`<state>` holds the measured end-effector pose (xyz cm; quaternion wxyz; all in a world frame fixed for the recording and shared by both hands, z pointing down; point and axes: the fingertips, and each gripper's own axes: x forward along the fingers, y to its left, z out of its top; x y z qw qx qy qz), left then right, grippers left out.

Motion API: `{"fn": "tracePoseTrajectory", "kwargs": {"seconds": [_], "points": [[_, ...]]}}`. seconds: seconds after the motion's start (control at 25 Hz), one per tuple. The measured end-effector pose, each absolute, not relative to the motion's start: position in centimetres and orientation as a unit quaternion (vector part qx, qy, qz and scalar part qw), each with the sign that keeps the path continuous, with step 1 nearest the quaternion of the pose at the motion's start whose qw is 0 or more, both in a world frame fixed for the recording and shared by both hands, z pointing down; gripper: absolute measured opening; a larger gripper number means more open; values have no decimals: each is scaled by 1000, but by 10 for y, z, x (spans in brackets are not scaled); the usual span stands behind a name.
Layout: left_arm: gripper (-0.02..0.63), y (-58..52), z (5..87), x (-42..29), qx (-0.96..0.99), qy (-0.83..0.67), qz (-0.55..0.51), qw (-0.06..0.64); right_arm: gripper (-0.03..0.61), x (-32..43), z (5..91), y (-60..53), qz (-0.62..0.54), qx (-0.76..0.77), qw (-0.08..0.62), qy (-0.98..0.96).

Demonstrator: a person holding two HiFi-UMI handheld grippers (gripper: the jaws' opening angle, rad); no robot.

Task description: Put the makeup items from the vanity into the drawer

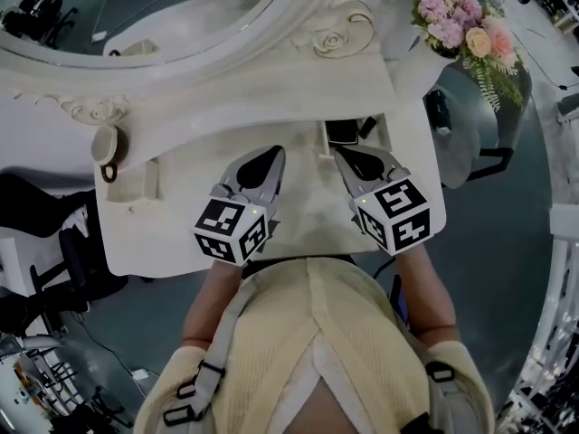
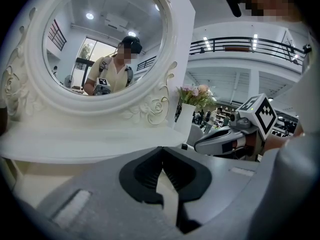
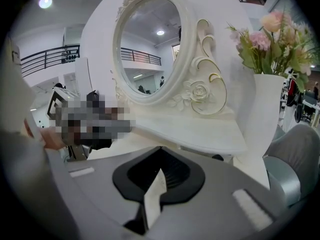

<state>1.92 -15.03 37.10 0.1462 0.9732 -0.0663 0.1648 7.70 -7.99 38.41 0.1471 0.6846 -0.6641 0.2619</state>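
Above white carved vanity tabletop (image 1: 158, 242): left gripper (image 1: 271, 154), fingers (image 2: 144, 176) closed, empty; alongside, right gripper (image 1: 343, 153), fingers (image 3: 176, 176) closed, empty.

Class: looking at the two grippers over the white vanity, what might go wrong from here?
1. The white vase of pink flowers stands at the right of the white vanity top; a wide swing of the grey right gripper might topple it.
2. That gripper and the grey left gripper are shut and empty; reaching for the small dark item without opening first would likely push it away.
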Motion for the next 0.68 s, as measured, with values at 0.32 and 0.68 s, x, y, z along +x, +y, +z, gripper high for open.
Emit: {"fn": "tracePoseTrajectory", "kwargs": {"seconds": [0.32,0.68], "points": [[0,-154,371,15,973,-69,165,146,-2,77,382,-81,259,687,137,-664],[0,-156,373,14,972,-67,167,148,-2,76,381,-83,258,689,131,-664]]}}
